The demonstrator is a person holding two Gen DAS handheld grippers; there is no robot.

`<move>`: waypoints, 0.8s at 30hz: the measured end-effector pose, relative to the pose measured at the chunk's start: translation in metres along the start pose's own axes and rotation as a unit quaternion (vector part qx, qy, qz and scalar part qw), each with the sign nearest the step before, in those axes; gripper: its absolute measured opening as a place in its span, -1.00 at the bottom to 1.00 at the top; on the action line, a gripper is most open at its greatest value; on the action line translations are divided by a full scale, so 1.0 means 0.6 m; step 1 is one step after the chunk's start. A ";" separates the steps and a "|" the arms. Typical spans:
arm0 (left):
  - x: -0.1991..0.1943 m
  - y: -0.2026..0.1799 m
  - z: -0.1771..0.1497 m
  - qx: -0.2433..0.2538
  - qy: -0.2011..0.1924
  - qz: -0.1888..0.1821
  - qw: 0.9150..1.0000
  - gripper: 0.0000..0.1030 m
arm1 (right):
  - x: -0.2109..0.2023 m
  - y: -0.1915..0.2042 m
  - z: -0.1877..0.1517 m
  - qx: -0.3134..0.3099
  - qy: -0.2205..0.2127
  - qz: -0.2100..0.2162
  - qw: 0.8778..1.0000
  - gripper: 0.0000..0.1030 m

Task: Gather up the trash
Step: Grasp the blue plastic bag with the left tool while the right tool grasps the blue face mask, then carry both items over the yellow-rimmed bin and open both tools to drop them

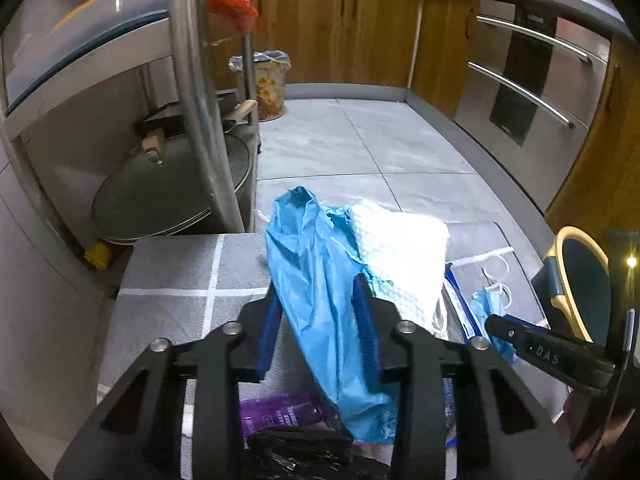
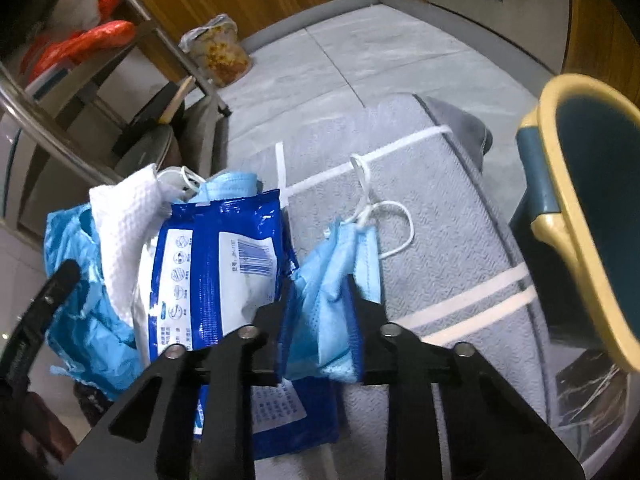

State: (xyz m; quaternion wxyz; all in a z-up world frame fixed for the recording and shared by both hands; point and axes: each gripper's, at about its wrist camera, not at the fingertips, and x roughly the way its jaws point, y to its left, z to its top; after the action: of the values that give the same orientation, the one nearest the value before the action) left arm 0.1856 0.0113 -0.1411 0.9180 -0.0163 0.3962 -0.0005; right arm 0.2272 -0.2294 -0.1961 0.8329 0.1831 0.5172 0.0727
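A pile of trash lies on a grey mat (image 1: 180,272) on the tiled floor. My left gripper (image 1: 320,312) is shut on a crumpled blue plastic bag (image 1: 312,248), which bulges between both fingers. Against the bag lean a white paper towel (image 1: 400,248) and a blue wipes packet (image 2: 224,264). My right gripper (image 2: 320,300) is shut on a light blue face mask (image 2: 340,256) whose white ear loops trail onto the mat. A second mask (image 2: 232,184) pokes out behind the packet. A purple wrapper (image 1: 280,412) and a black bag (image 1: 300,452) lie under my left gripper.
A dark teal bin with a yellow rim (image 2: 580,200) stands just right of the mat. A metal rack (image 1: 188,80) with a pan lid (image 1: 172,196) is at the left. A lined bucket of food scraps (image 1: 264,84) sits by the wooden cabinets, and an oven (image 1: 532,80) stands at the right.
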 end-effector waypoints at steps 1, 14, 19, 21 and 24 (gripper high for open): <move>0.000 -0.004 -0.001 0.001 0.002 -0.002 1.000 -0.55 | -0.001 0.001 0.001 0.003 0.000 0.005 1.000 -0.76; -0.062 -0.004 0.026 0.000 -0.057 0.010 0.998 -0.83 | -0.063 0.015 0.014 -0.016 -0.050 0.011 0.999 -0.89; -0.112 0.000 0.053 -0.003 -0.109 0.016 0.994 -0.83 | -0.100 0.012 0.029 -0.011 -0.076 0.010 0.997 -0.89; -0.131 0.004 0.064 -0.011 -0.126 0.010 0.992 -0.83 | -0.126 0.015 0.040 -0.018 -0.094 0.008 0.995 -0.90; -0.157 0.003 0.077 -0.011 -0.152 0.011 0.988 -0.83 | -0.163 0.018 0.057 -0.017 -0.113 0.011 0.993 -0.89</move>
State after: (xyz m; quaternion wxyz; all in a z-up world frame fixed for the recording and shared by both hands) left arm 0.1545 0.0161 -0.0413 0.9673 -0.0222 0.2521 0.0161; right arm 0.2136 -0.2575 -0.0967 0.8880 0.1812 0.4169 0.0694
